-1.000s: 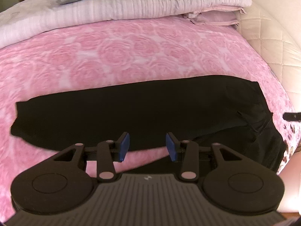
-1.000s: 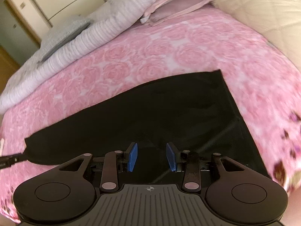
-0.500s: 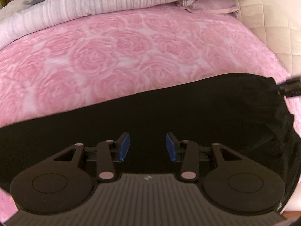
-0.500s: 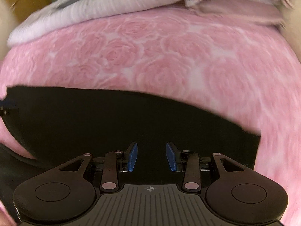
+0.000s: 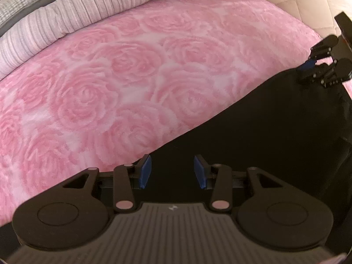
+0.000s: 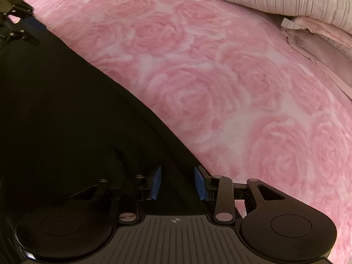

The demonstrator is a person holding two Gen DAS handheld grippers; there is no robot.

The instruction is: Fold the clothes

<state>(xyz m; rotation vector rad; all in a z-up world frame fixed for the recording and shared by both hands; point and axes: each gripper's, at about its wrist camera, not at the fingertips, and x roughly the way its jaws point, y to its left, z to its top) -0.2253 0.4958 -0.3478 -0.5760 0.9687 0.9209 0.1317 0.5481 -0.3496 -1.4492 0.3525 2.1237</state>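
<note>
Black soft fabric garment (image 5: 275, 136) spread on pink rose-patterned blanket (image 5: 114, 92); left gripper (image 5: 172, 171) and right gripper (image 6: 177, 183) found parted over its far edge; hem to be gripped squarely.

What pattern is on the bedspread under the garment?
Pink with large rose swirls on the bedspread, clearest in the left wrist view.

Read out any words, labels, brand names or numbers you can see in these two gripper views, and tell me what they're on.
No readable words or numbers in either view.
Left gripper: a small pale logo mark on its ribbed grey body, a symbol, not letters.
Right gripper: a small crosshair circle on its ribbed grey body, no text.
Black garment and pink rose-patterned bedspread: no labels visible.
</note>
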